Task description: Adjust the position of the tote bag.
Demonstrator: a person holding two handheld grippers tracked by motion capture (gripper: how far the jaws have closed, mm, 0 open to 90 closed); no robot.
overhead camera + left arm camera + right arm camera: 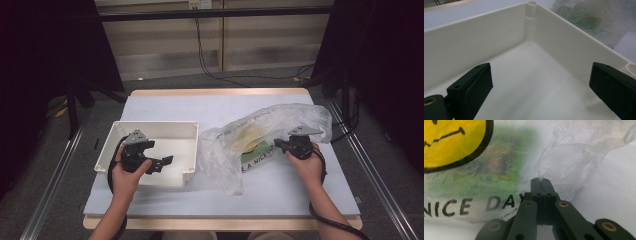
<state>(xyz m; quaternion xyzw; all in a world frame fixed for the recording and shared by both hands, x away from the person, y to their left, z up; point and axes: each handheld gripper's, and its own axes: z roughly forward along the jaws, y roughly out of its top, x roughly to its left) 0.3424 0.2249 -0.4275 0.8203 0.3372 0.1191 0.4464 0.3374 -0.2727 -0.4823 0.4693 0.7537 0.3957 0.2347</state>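
Observation:
A translucent plastic bag (pixel 235 150) with a yellow smiley face and "NICE DAY" lettering lies crumpled on the right half of the table. At its right edge, my right gripper (pixel 276 145) is shut on a fold of the bag's film. In the right gripper view the jaws (pixel 541 181) meet, and thin plastic (pixel 564 165) rises from their tips. A white, empty box (pixel 150 124) sits on the left. My left gripper (pixel 162 162) hovers inside it near the front right corner. Its jaws (pixel 540 75) stand wide open, nothing between them, facing the box's far wall (pixel 474 40).
The white tabletop (pixel 300 192) has free room in front of the bag and behind both objects. Dark curtains stand at both sides. Cables (pixel 210 70) run across the floor beyond the table's far edge.

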